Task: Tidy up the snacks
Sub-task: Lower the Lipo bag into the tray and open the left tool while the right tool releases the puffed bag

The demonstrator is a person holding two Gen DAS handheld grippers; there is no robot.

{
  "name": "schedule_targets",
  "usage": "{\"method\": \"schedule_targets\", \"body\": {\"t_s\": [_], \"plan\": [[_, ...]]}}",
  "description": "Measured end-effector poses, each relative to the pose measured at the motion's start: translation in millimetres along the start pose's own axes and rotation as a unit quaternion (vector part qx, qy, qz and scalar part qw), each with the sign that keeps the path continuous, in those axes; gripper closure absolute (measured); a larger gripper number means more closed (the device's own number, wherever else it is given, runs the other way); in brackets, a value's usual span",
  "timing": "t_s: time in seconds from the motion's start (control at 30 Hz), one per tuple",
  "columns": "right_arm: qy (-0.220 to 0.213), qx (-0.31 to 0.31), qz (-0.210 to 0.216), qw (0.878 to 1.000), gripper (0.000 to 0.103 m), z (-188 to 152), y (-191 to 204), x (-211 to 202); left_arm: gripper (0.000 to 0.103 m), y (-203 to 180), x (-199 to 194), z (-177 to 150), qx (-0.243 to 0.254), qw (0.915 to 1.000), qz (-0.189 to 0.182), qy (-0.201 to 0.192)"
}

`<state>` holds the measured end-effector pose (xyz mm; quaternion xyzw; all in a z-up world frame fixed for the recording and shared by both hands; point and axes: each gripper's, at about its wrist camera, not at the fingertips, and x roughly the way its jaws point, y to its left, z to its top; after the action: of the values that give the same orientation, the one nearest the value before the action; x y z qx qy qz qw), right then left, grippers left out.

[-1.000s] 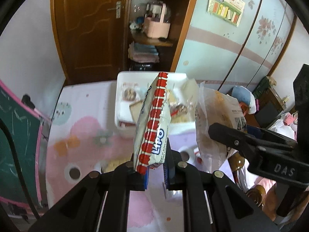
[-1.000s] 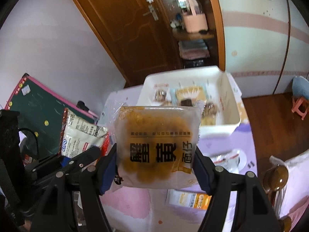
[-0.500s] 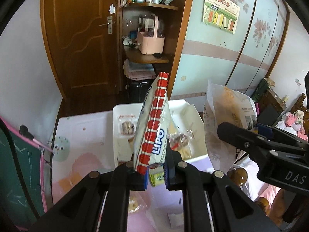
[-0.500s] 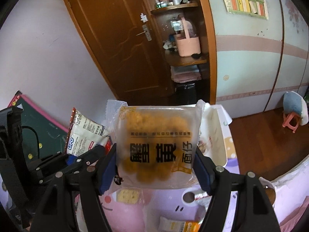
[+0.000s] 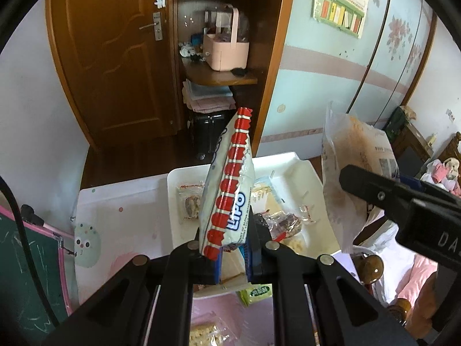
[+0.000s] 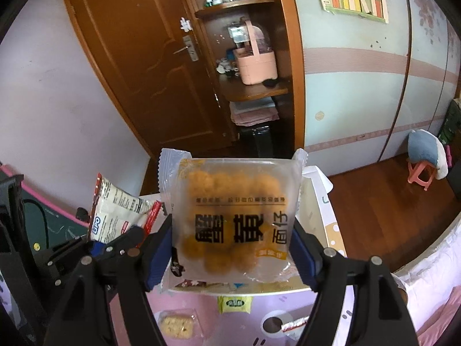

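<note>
My left hand-held gripper (image 5: pixel 232 255) pinches the red-and-white Lipo bag (image 5: pixel 229 186) tight, holding it up above the white bin (image 5: pixel 291 170). My right hand-held gripper (image 6: pixel 233 249) squeezes the clear pack of yellow snack balls (image 6: pixel 234 216) in front of the bin.

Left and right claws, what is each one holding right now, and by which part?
Left claw: red-and-white Lipo packet, pinched at its bottom end. Right claw: clear packet of golden snack balls, gripped by its two side edges.
</note>
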<state>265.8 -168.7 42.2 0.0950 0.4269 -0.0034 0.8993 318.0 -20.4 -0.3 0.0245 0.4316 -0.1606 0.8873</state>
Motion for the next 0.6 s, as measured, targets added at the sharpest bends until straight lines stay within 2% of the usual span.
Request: {"method": "schedule_targets", "body": {"t_s": [0.6], "plan": [[0.067,0.026,-0.045,0.996,0.027,6,-21,87,0.093,9,89,3,0.002,0.9978,0.006,0.065]]}}
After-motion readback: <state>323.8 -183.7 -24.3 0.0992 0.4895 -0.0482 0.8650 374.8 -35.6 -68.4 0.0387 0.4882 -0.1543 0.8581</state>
